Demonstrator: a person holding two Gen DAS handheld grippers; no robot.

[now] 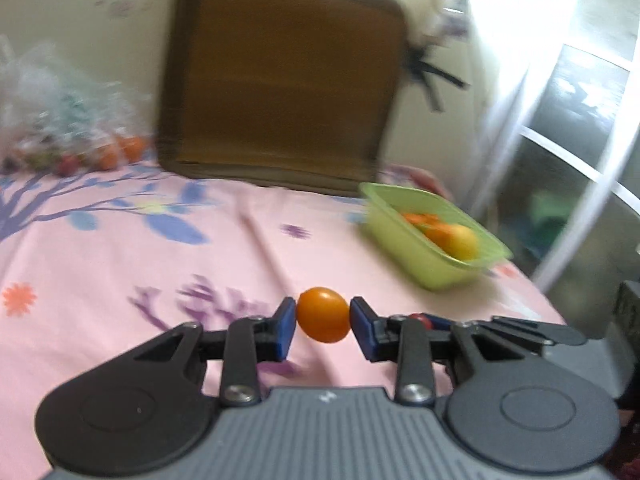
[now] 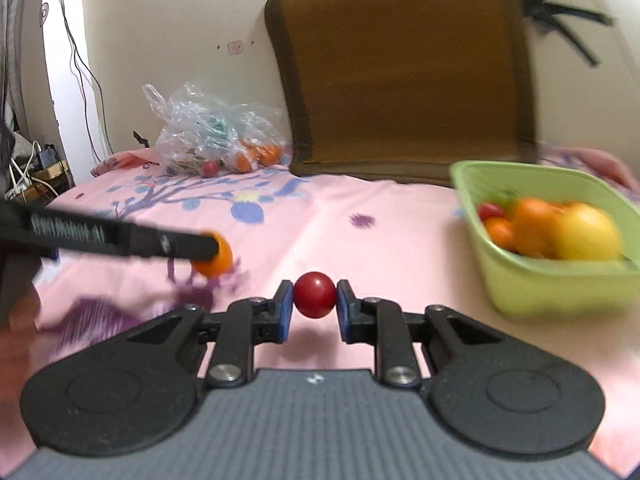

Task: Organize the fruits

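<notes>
Above a pink floral bedsheet [image 1: 100, 248], the left gripper [image 1: 323, 316] is clamped on a small orange fruit [image 1: 323, 314] and the right gripper [image 2: 314, 295] on a small red fruit [image 2: 314, 294], each best carried level over the green basket [image 2: 532, 284] of fruit to the right before letting go.

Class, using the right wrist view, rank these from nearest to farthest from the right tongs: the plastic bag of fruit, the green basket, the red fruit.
1. Red fruit: gripped between the right tongs.
2. Green basket: to the right, partway up the bed.
3. Plastic bag of fruit: far left, against the wall.
</notes>
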